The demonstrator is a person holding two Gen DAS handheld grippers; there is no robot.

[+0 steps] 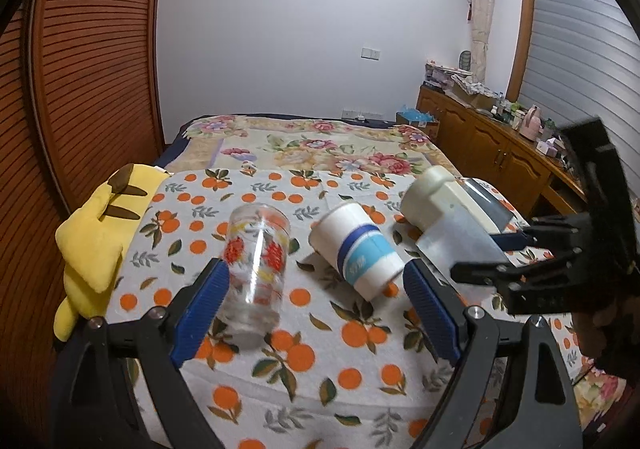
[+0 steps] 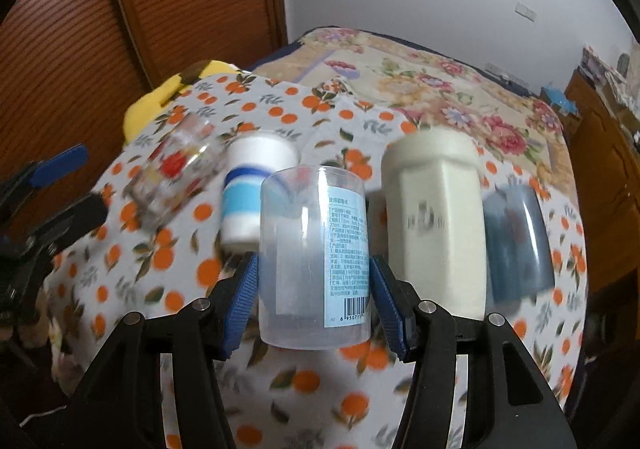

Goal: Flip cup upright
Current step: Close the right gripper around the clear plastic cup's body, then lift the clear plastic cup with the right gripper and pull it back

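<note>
My right gripper (image 2: 314,281) is shut on a clear plastic cup (image 2: 314,253) with a pale blue label, held above the orange-print cloth (image 2: 192,273); that cup also shows in the left wrist view (image 1: 460,237). My left gripper (image 1: 316,301) is open and empty. A flowered glass (image 1: 256,269) lies on its side by the left finger (image 1: 204,305). A white paper cup (image 1: 358,249) with blue bands lies on its side between the fingers, further off. A cream cup (image 2: 436,225) and a dark blue cup (image 2: 518,237) lie to the right.
A yellow plush toy (image 1: 94,237) lies at the cloth's left edge. A floral bedspread (image 1: 320,145) lies beyond. A wooden cabinet (image 1: 492,145) with clutter stands on the right, a slatted wooden door (image 1: 92,61) on the left.
</note>
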